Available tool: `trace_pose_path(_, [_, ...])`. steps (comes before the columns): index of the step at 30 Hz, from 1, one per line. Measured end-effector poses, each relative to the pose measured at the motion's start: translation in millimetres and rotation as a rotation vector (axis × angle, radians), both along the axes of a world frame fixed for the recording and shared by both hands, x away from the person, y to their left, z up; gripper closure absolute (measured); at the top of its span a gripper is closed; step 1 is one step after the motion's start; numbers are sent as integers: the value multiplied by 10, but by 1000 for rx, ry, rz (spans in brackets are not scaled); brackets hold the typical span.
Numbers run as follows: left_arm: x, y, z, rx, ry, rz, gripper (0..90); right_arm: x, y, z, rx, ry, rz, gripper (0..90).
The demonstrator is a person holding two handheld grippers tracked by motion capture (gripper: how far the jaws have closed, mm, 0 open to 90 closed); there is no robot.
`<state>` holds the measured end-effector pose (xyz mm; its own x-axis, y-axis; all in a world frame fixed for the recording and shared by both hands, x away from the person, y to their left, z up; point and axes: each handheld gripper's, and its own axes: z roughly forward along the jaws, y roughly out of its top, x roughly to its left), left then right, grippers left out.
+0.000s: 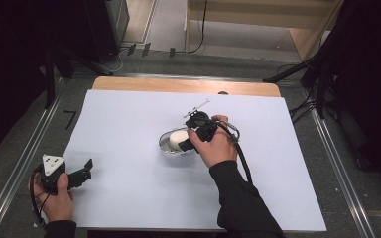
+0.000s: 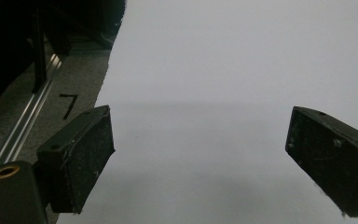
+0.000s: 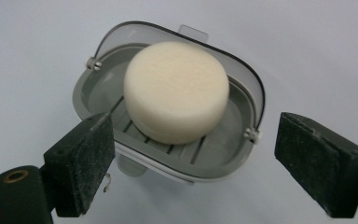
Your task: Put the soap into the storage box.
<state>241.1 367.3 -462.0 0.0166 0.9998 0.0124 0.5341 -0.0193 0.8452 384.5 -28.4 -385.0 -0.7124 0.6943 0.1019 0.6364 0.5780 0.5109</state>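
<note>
1. Left gripper (image 1: 82, 174): well to the left of the soap dish (image 3: 168, 154), jaws released, nothing between them, over the table (image 1: 129, 198).
2. Soap dish: lid open, round soap bar (image 3: 176, 91) resting inside.
3. Right gripper (image 3: 193, 163): just beside the soap dish, jaws released, clear of the bar.

The person wears black long sleeves (image 1: 238, 198). The left gripper (image 1: 82, 173) is black, topped by a grey three-cornered plate (image 1: 52, 164) with dark dots; its rectangular black jaw pads (image 2: 86, 158) look scuffed and dusty, and a brass-ringed hole marks its body. A thick black cable (image 1: 243, 158) trails from the black right gripper (image 1: 191, 144).
</note>
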Motion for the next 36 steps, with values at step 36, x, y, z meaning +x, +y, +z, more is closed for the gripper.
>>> trace_pose_path(36, [3,-6,-2,2,3,-3,82,-154,-1002,-244,-52,10,-167,0])
